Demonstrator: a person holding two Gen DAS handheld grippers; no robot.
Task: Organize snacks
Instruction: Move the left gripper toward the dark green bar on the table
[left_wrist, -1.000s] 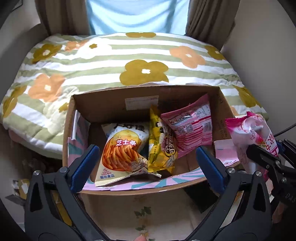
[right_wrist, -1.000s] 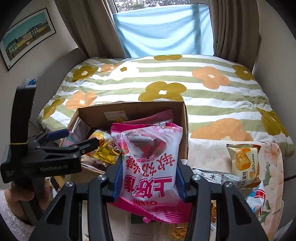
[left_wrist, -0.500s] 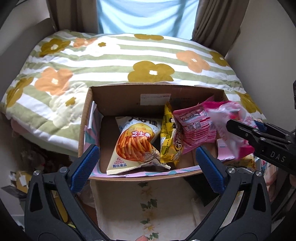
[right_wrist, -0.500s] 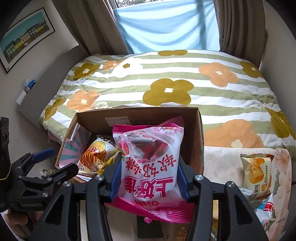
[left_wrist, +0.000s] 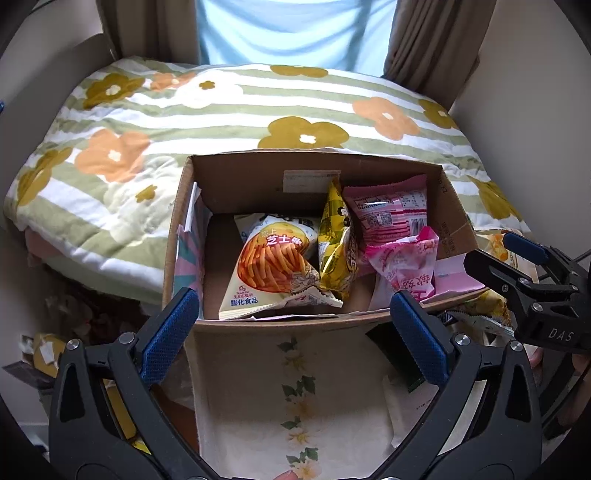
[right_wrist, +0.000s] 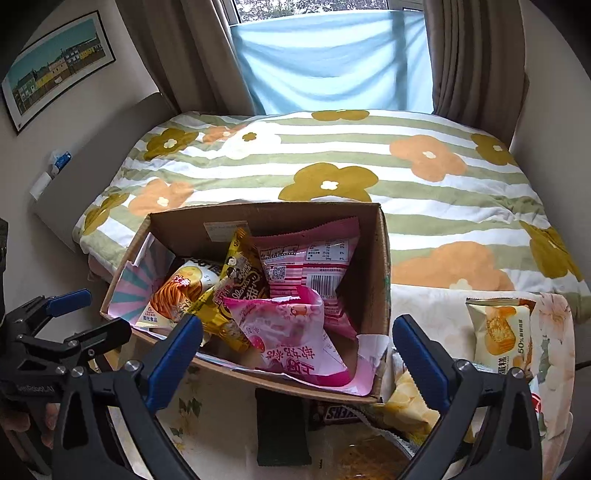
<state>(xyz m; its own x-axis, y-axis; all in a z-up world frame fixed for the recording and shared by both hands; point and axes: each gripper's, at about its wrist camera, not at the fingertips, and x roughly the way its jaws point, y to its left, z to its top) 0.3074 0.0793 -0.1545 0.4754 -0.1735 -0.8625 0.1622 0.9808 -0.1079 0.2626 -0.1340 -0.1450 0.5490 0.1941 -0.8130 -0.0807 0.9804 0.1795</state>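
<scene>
Four packets lay in the box, the pink bag just dropped from the opening right tool; left tool open, empty; cake packet remained outside.

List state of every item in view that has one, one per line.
cardboard box: open-topped, holding several snack bags
pink snack bag: lying in the box, free of the jaws
cheese stick bag: leaning in the box
yellow bag: upright in the box
cake packet: outside the box, sealed
right gripper: jaws opening, nothing between them
left gripper: open, empty
</scene>
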